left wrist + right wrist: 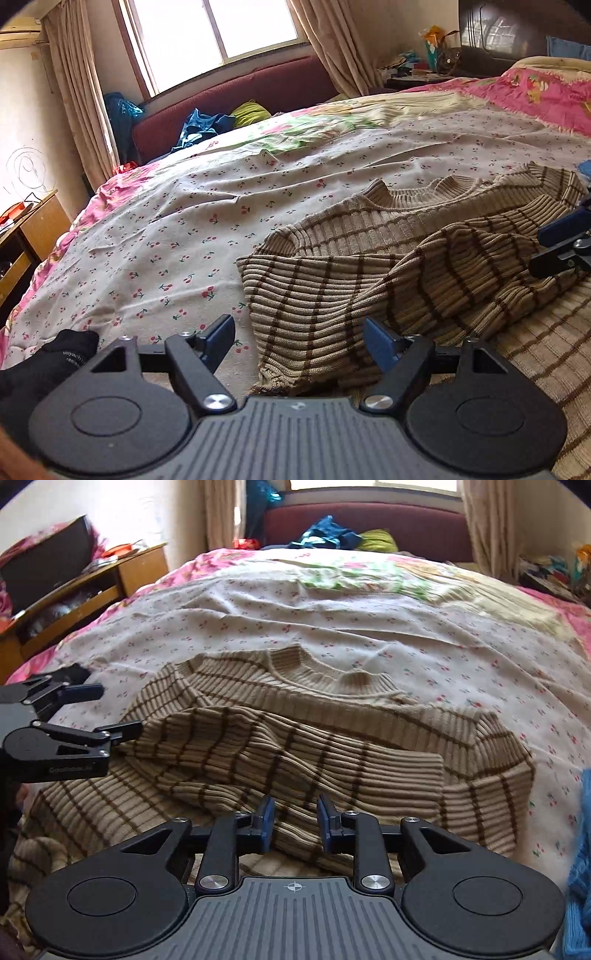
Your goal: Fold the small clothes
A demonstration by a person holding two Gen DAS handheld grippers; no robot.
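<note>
- Sweater [295, 734], tan ribbed knit with dark stripes, lies on the bed [332, 627], collar toward the window end, hem toward the person.
- Both sleeves look folded in across the chest; they overlap in a loose, rumpled heap, not flat.
- Left gripper [299, 341]: fingers spread wide, released. The cuff end of a sleeve lies between them, but the pads are not pressing it.
- In the right wrist view the left gripper sits at the sweater's left edge, one finger tip touching or just beside the knit there; can't tell which.
- Right gripper [295, 825]: fingers part open, nothing clamped. Low over the folded sleeve near the hem; fabric shows in the gap, no pinch seen.
- So the sweater is free, held by neither hand.
- Judged step: sleeves in, the bottom-to-collar fold is still to do.
- Risk: the knit is thick and springy, so the sleeve heap may slide or unfold once the hem is lifted.
- Risk: a finger could snag a rib or grab only the top layer, dragging a sleeve out of place.
- Risk: the bed sheet is wrinkled and soft; a low pinch could catch the sheet with the sweater.
- Risk: uneven lift from the two hands would skew the fold.
- Blue cloth [580, 867] at the right edge is near and could get caught up.
</note>
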